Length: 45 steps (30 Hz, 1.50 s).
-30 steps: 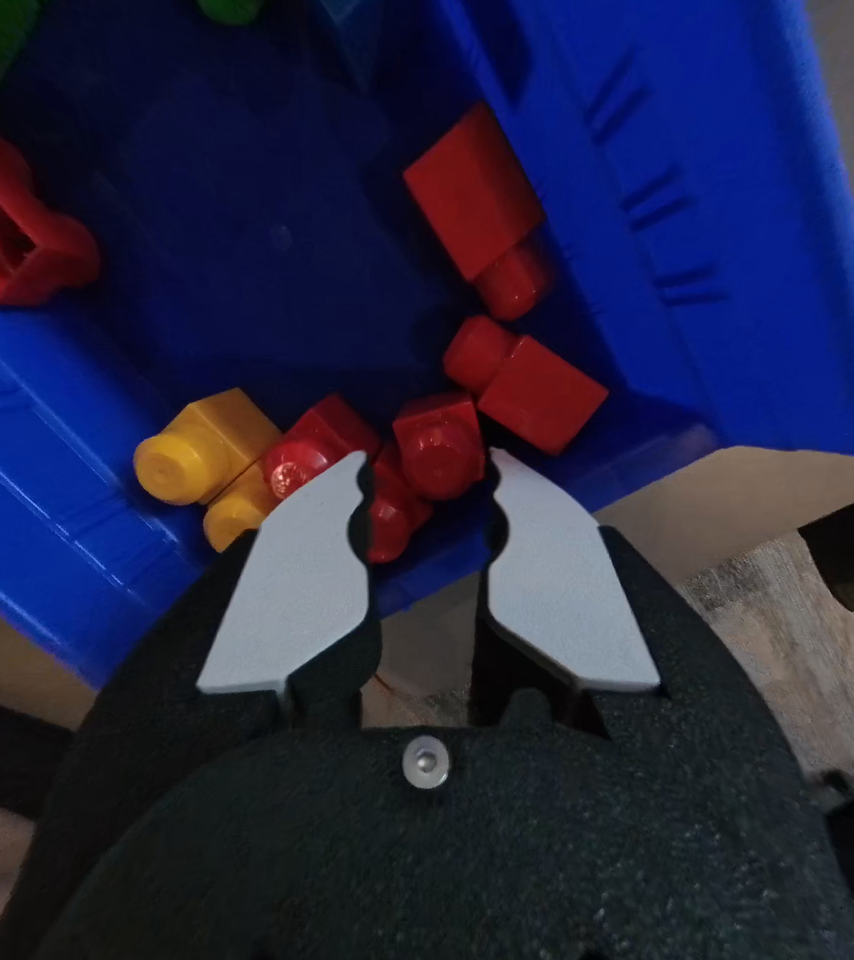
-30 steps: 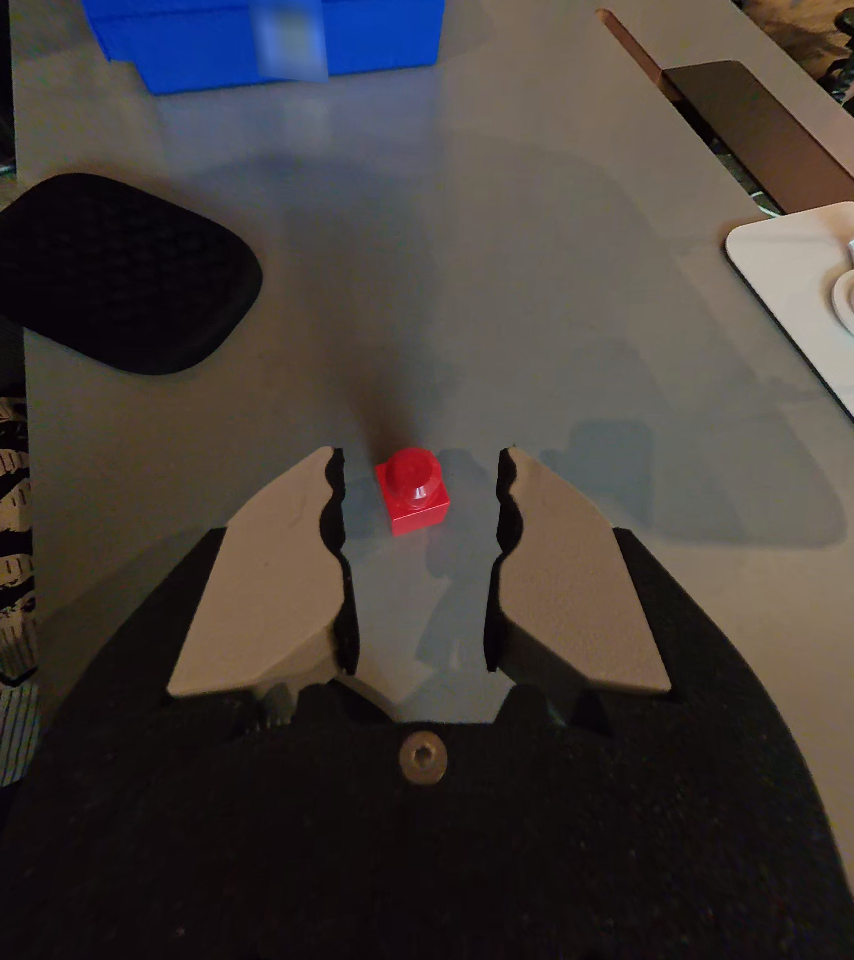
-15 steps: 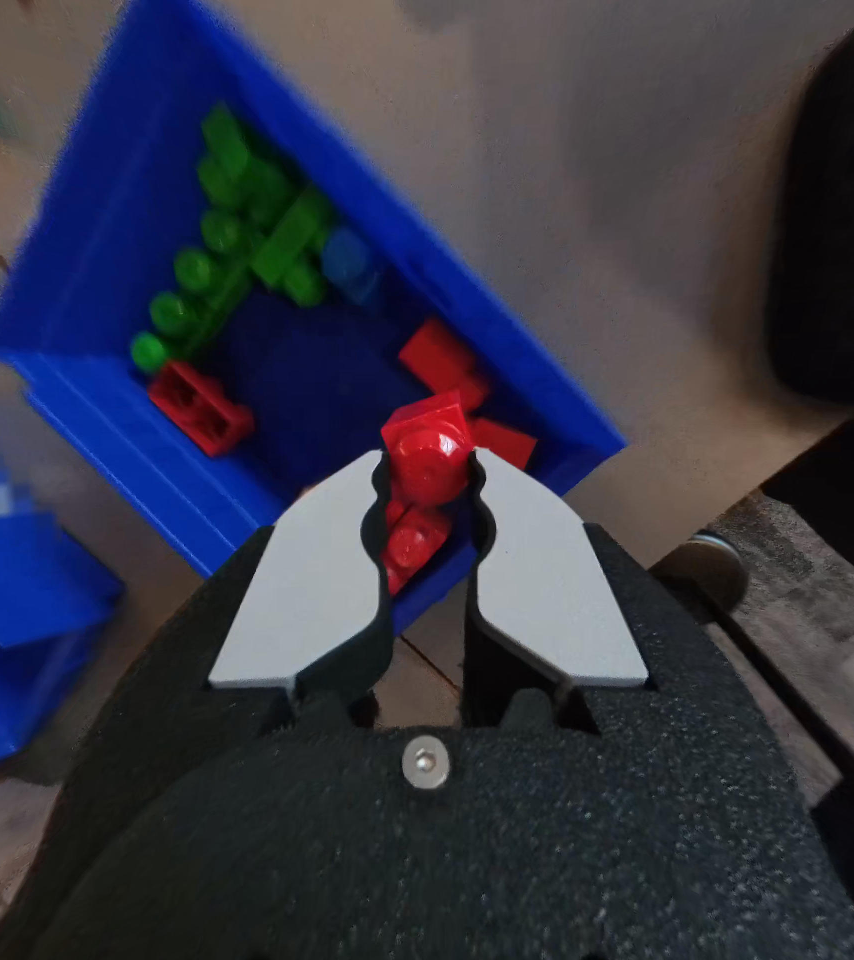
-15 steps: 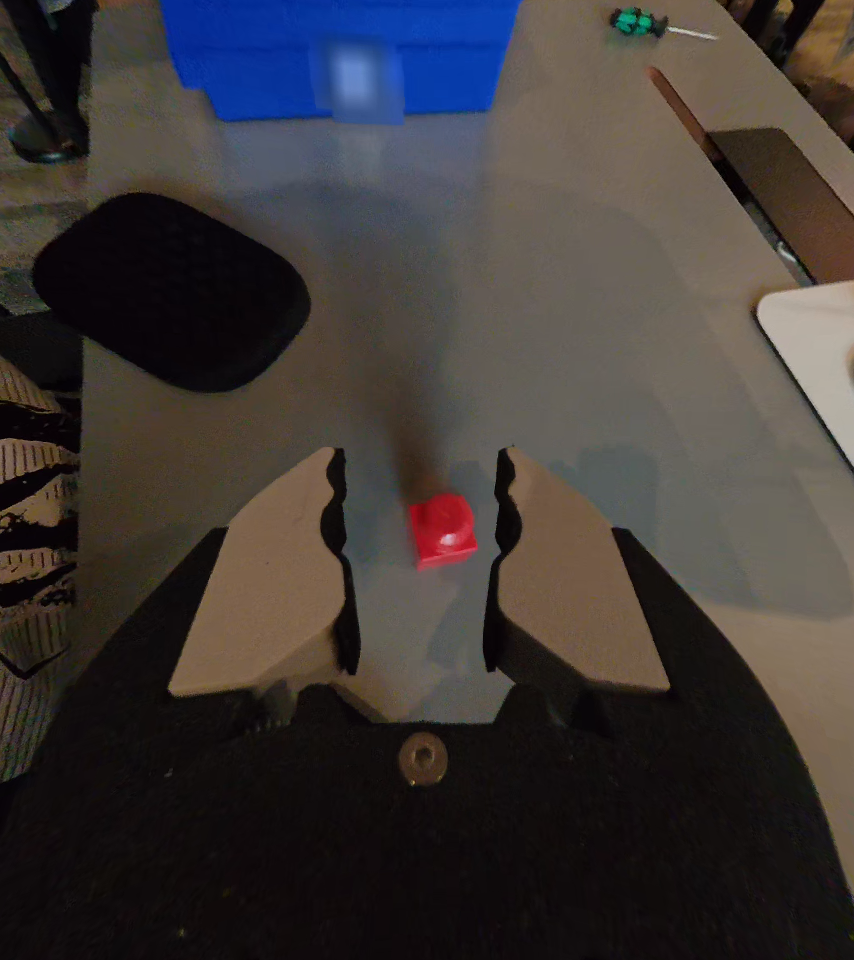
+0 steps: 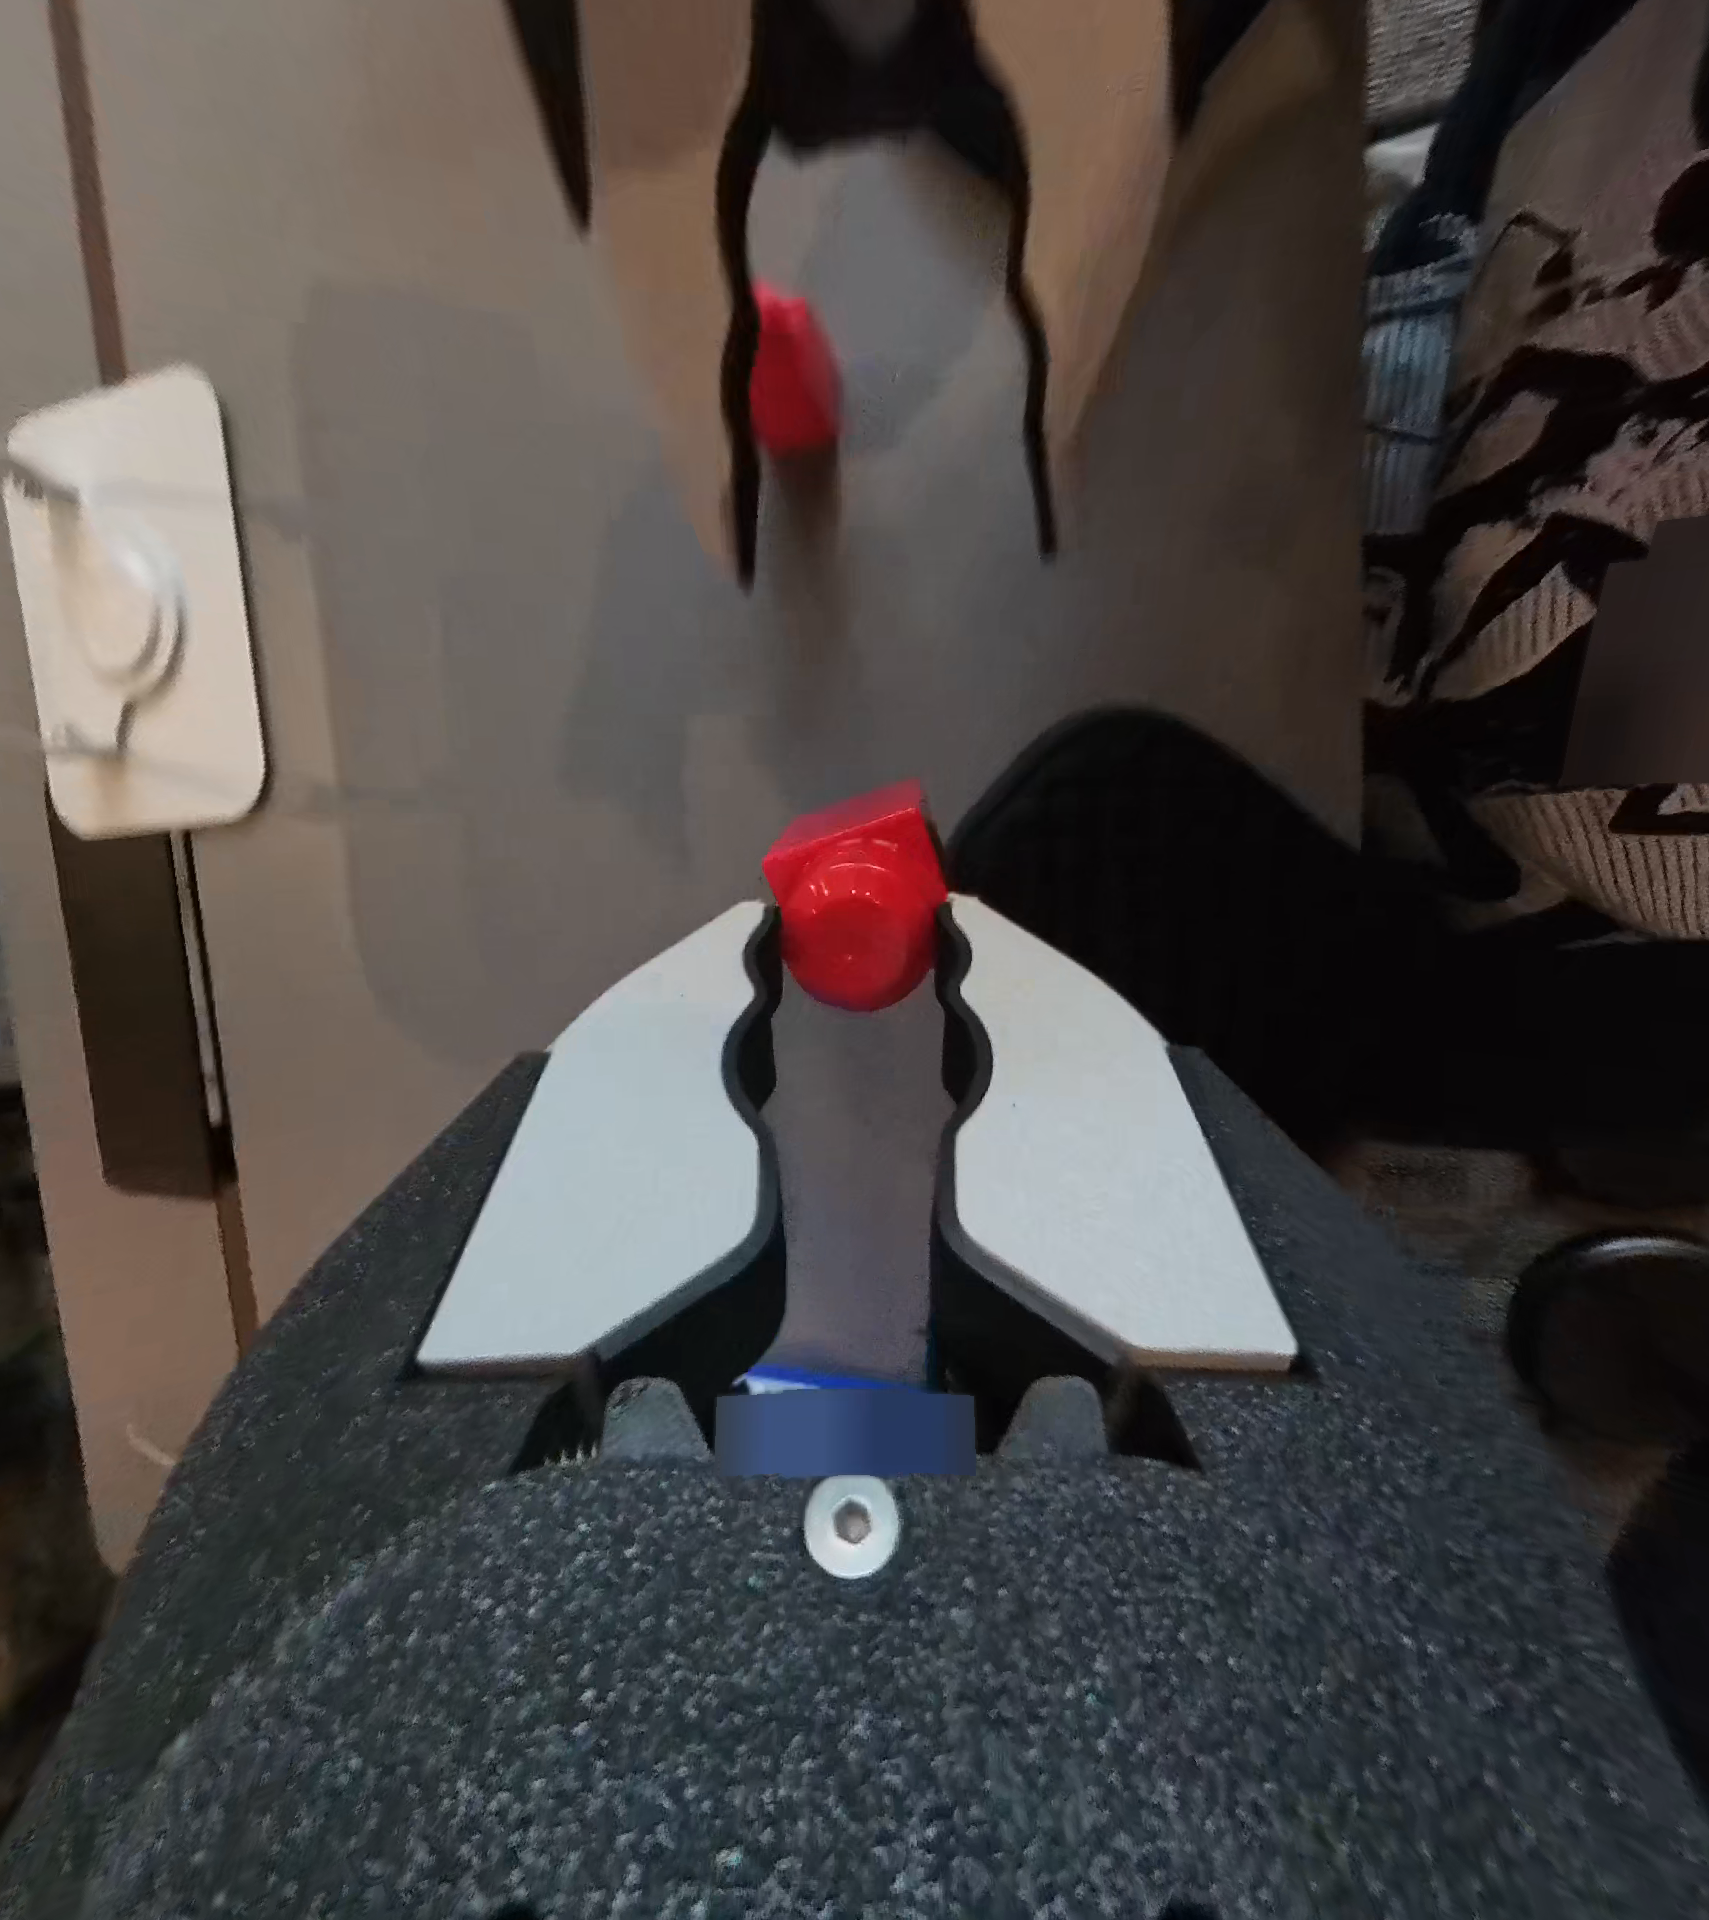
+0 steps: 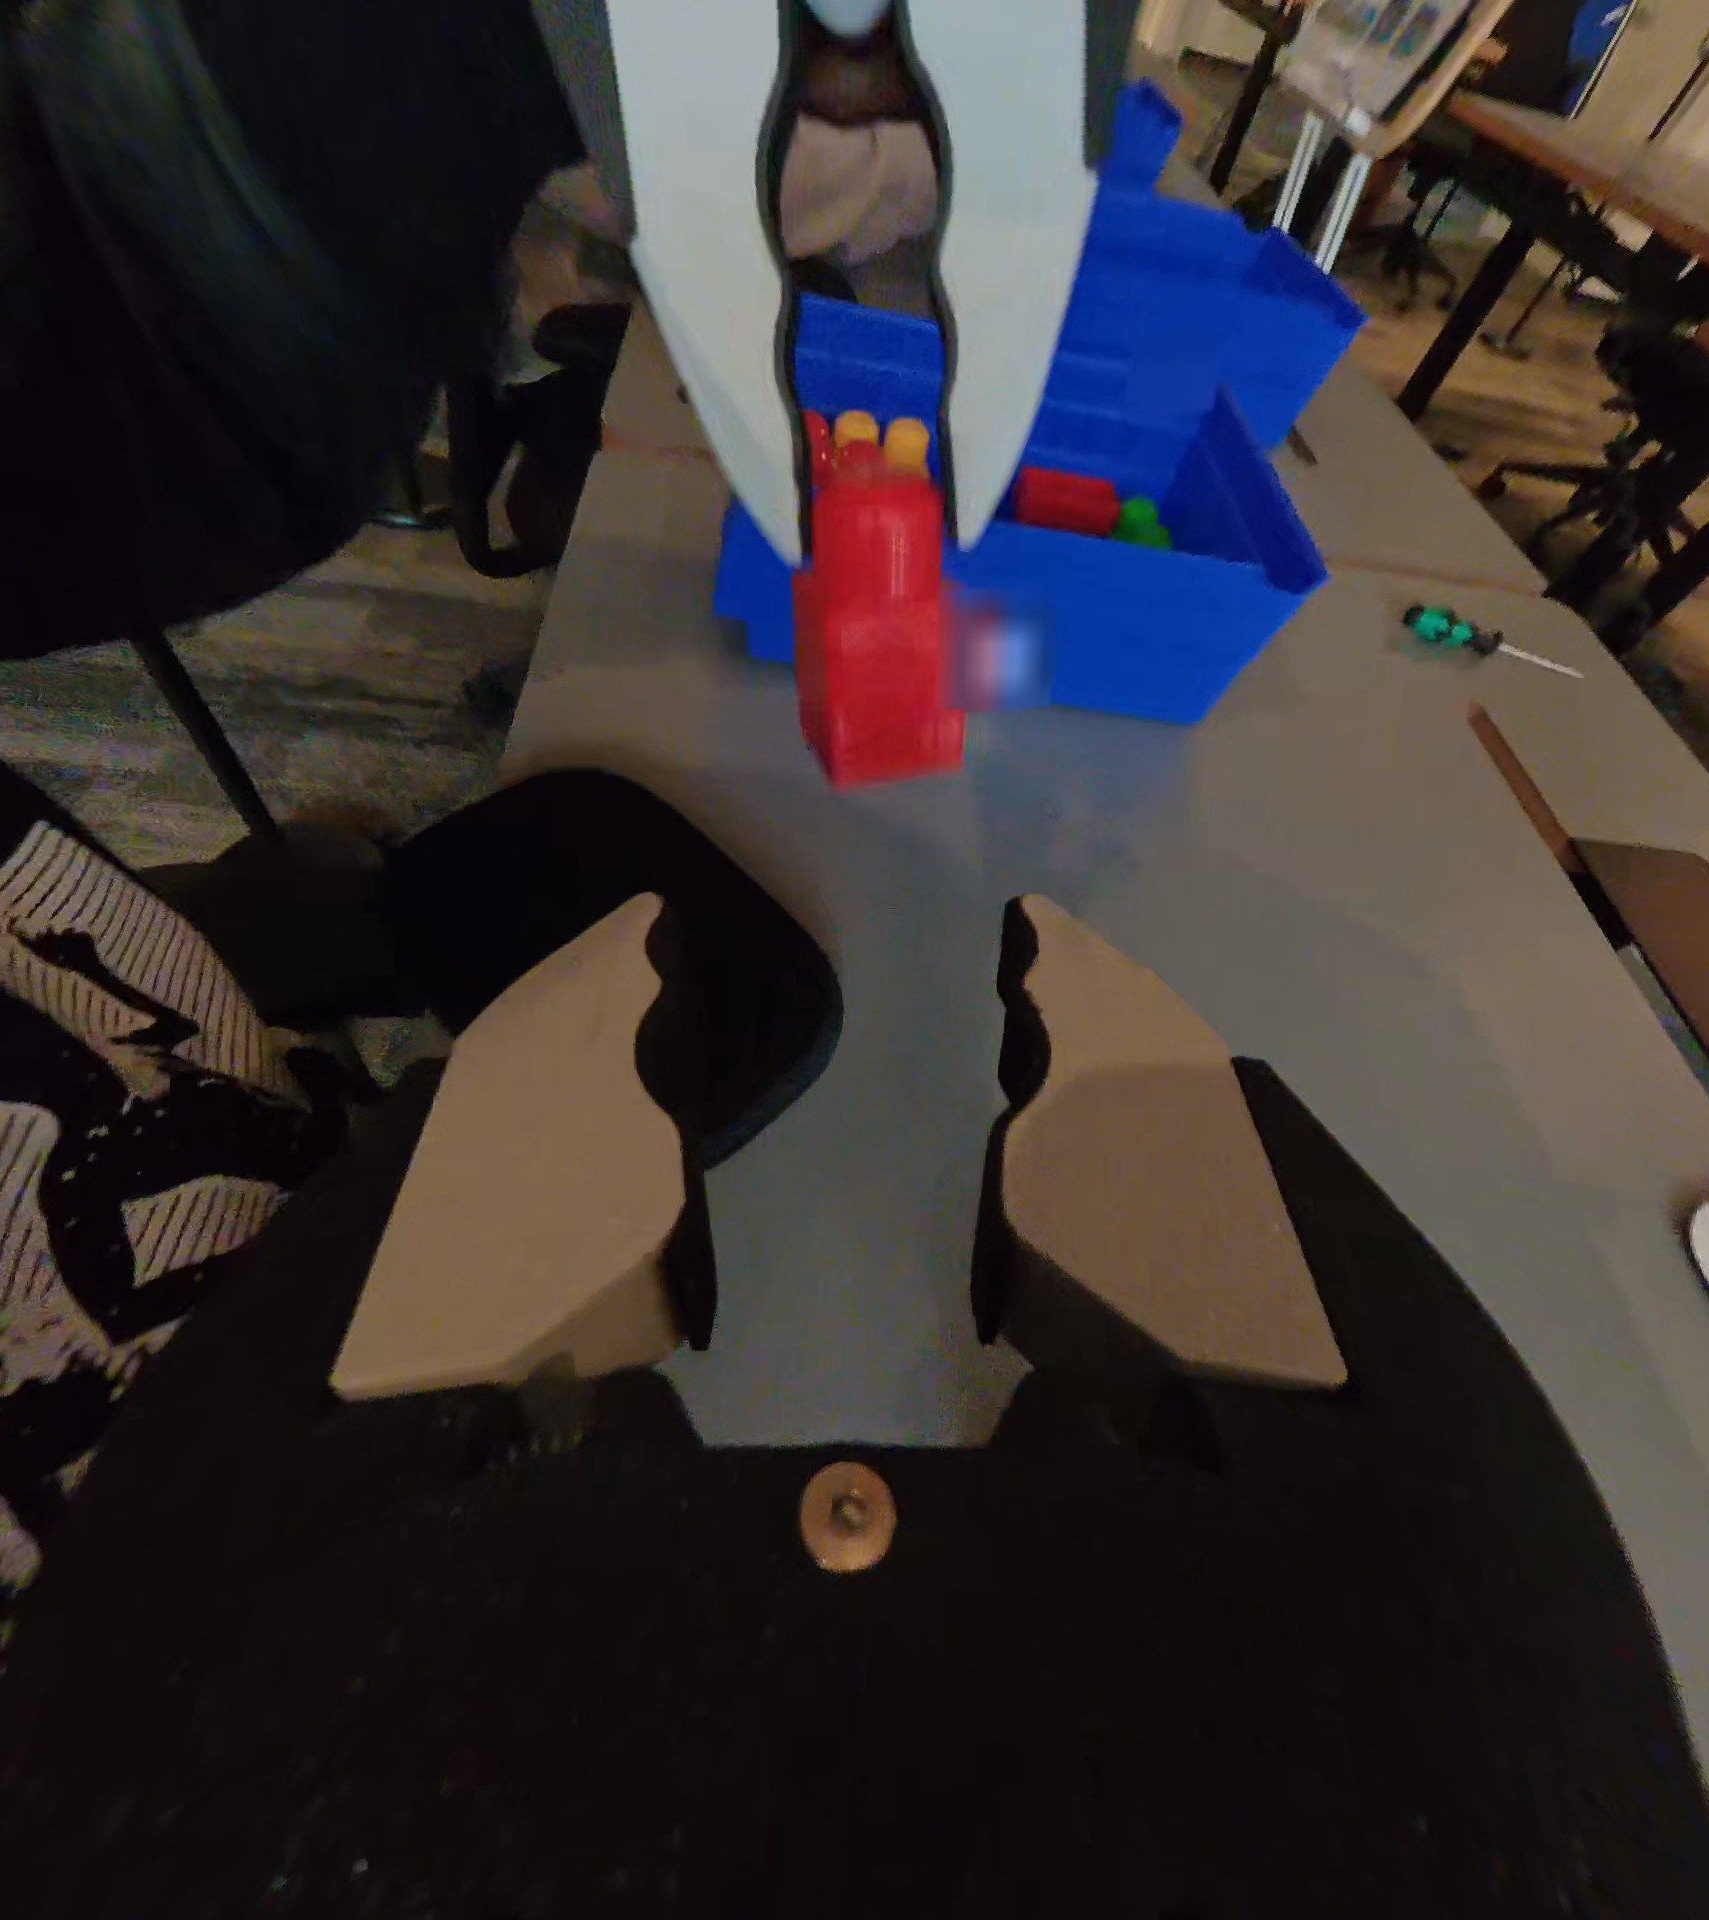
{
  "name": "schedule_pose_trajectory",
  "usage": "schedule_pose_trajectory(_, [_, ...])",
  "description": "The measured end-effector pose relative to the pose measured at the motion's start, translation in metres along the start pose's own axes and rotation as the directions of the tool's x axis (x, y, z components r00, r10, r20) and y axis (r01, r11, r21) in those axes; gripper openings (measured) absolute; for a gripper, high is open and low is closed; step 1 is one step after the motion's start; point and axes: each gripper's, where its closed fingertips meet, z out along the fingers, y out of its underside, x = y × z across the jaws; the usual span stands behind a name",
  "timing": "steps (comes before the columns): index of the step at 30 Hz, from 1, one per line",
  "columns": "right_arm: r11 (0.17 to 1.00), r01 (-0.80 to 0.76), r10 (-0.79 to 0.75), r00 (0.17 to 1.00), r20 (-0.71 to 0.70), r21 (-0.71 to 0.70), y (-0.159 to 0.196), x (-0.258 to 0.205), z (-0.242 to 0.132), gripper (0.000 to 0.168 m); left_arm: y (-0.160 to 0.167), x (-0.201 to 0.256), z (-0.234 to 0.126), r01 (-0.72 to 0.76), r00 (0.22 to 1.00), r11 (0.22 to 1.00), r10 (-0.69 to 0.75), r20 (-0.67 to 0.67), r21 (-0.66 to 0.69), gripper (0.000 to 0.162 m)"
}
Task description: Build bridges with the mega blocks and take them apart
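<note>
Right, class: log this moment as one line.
left tongs: shut on red block stud | right tongs: open, empty | second red block: on grey table | next: likely stack

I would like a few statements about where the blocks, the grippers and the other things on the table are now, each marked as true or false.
1. The left gripper is shut on a red block, with its fingers pinching the round stud. True.
2. The right gripper holds a yellow block. False: its fingers are apart and nothing is between them.
3. The blue bin contains blocks of more than one colour. True: red, yellow and green ones show inside.
4. The screwdriver lies inside the bin. False: it lies on the table, outside the bin.
</note>
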Motion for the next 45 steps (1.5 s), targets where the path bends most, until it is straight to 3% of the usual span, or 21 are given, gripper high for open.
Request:
schedule_pose_trajectory(6, [1.0,0.024,-0.024,1.0,-0.013,-0.003,0.003,-0.003,0.015,0.056,-0.04,0.007,0.026,-0.103,0.993,0.994,0.104,-0.051,0.038,0.028])
schedule_pose_trajectory(11, [0.998,0.055,-0.055,0.998,-0.023,0.013,0.006,-0.001,0.011,0.035,-0.051,0.009,0.029,-0.11,0.992,0.989,0.116,-0.055,0.095,0.028])
schedule_pose_trajectory(13, [0.996,0.078,-0.076,0.996,-0.049,0.04,0.004,0.002,0.006,0.035,-0.057,0.006,0.028,-0.085,0.996,0.983,0.089,-0.017,0.16,0.029])
schedule_pose_trajectory(15, [0.991,0.079,-0.072,0.995,-0.068,0.11,-0.003,0.007,-0.003,0.034,-0.067,-0.001,0.022,-0.033,0.999,0.957,0.019,0.051,0.288,0.042])
schedule_pose_trajectory(20, [0.941,0.007,-0.002,1.0,-0.013,0.339,-0.027,0.01,-0.029,0.035,-0.087,-0.009,0.008,0.135,0.97,0.707,-0.239,0.054,0.694,0.057])
schedule_pose_trajectory(22, [0.928,-0.012,0.007,1.0,0.016,0.372,-0.029,0.009,-0.032,0.035,-0.089,-0.009,0.005,0.172,0.955,0.603,-0.296,0.018,0.779,0.053])
schedule_pose_trajectory(24, [0.926,-0.008,0.001,1.0,0.018,0.377,-0.029,0.009,-0.033,0.035,-0.089,-0.007,0.006,0.209,0.946,0.55,-0.325,-0.024,0.809,0.051])
schedule_pose_trajectory(27, [0.927,0.003,-0.015,0.999,0.03,0.375,-0.028,0.006,-0.032,0.035,-0.089,-0.007,0.011,0.232,0.941,0.542,-0.335,-0.045,0.808,0.05])
schedule_pose_trajectory(30, [0.933,0.016,-0.026,0.999,0.023,0.359,-0.026,0.005,-0.029,0.035,-0.094,-0.004,0.01,0.23,0.947,0.527,-0.314,-0.063,0.818,0.034])
schedule_pose_trajectory(39, [0.951,0.019,-0.027,0.999,0.023,0.308,-0.016,0.007,-0.026,0.035,-0.089,-0.003,0.02,0.192,0.956,0.562,-0.292,-0.024,0.804,0.033])
schedule_pose_trajectory(42, [0.966,0.017,-0.016,1.0,-0.004,0.257,-0.006,0.014,-0.034,0.052,-0.083,-0.008,0.028,0.158,0.955,0.584,-0.296,0.028,0.796,0.033])
schedule_pose_trajectory(45, [0.969,0.008,0.018,0.995,-0.102,0.248,0.007,0.033,-0.063,0.054,-0.071,-0.014,0.043,0.158,0.955,0.604,-0.295,0.034,0.782,0.033])
